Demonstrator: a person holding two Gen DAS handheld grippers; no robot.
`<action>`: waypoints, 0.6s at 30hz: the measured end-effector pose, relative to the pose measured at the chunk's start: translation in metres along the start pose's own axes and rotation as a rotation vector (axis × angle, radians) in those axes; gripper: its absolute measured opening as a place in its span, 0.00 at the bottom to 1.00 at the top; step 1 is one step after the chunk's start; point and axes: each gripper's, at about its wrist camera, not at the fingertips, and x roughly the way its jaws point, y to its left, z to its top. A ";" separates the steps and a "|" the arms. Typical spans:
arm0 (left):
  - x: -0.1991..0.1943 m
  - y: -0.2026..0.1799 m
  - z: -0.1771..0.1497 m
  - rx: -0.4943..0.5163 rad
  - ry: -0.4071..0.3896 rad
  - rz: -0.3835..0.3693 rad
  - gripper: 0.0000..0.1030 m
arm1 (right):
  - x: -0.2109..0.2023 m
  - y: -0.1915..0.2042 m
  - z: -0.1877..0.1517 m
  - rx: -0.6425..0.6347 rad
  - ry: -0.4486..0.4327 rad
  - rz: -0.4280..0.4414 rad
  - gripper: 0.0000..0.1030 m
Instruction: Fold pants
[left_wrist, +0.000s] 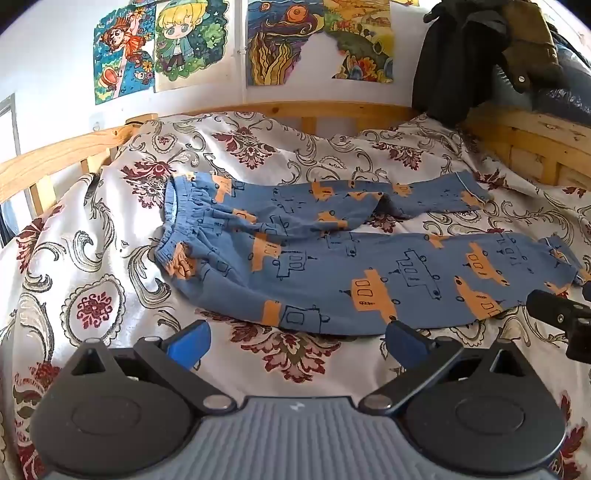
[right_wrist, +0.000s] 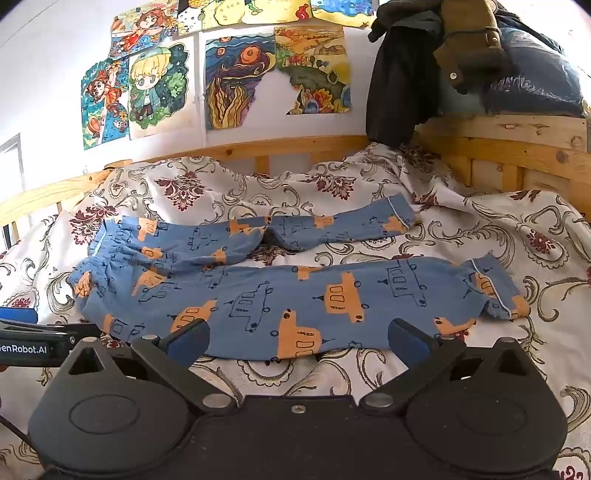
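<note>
Blue pyjama pants (right_wrist: 280, 295) lie spread flat on the floral bedspread (right_wrist: 498, 236), waistband left. The right gripper (right_wrist: 298, 341) hovers at their near edge, jaws wide apart.

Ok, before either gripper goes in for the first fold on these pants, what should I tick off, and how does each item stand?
1. Pants spread out on the bedspread: ok, waistband to the left, cuffs to the right.
2. Legs lying apart: ok, bedspread shows between them; the far leg is bent and rumpled, not ok for a clean fold.
3. Near leg flat: ok, only slight wrinkles.
4. Left gripper open and empty: ok.
5. Right gripper open and empty: ok.
6. Nothing lying on the pants: ok; the dark clothes hang on the bed frame, well clear.
</note>
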 end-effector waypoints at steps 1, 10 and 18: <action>0.000 -0.003 0.000 0.001 0.000 0.000 1.00 | 0.000 0.000 0.000 0.000 -0.001 0.000 0.99; -0.001 -0.002 -0.002 0.010 -0.003 0.002 1.00 | -0.001 0.001 0.000 0.001 -0.002 0.000 0.99; -0.001 -0.002 -0.002 0.015 -0.009 0.008 1.00 | 0.003 -0.004 0.000 0.002 0.006 -0.011 0.99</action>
